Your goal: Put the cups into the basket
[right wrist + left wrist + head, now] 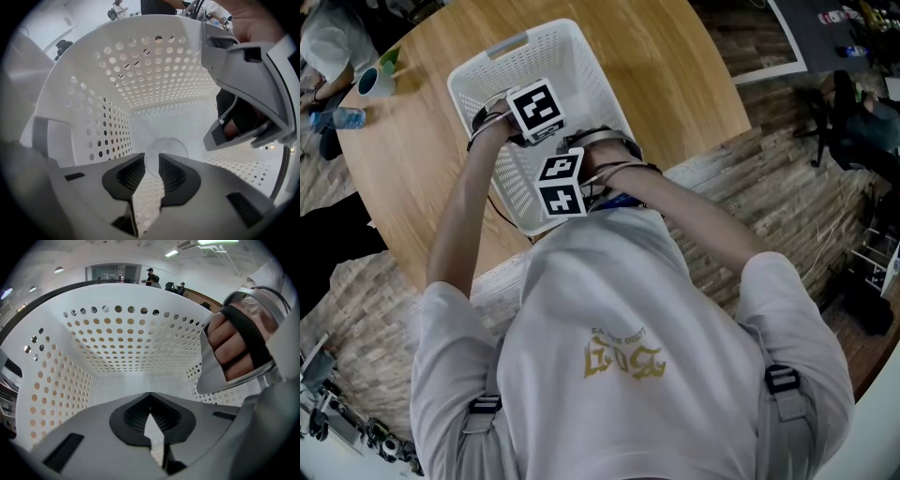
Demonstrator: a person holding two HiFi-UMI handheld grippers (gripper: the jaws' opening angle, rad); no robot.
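A white perforated basket stands on the round wooden table. Both grippers reach down inside it, and in the head view only their marker cubes show, the left cube beyond the right cube. My right gripper is shut on a clear plastic cup, whose wall sits between the pads just above the basket floor. My left gripper is shut, tips touching, with nothing visible between them. Behind it are the basket wall and the hand on the right gripper.
At the table's far left edge stand a white cup, something green and a plastic bottle. A seated person is beyond them. The left gripper's body crowds the right gripper view's upper right.
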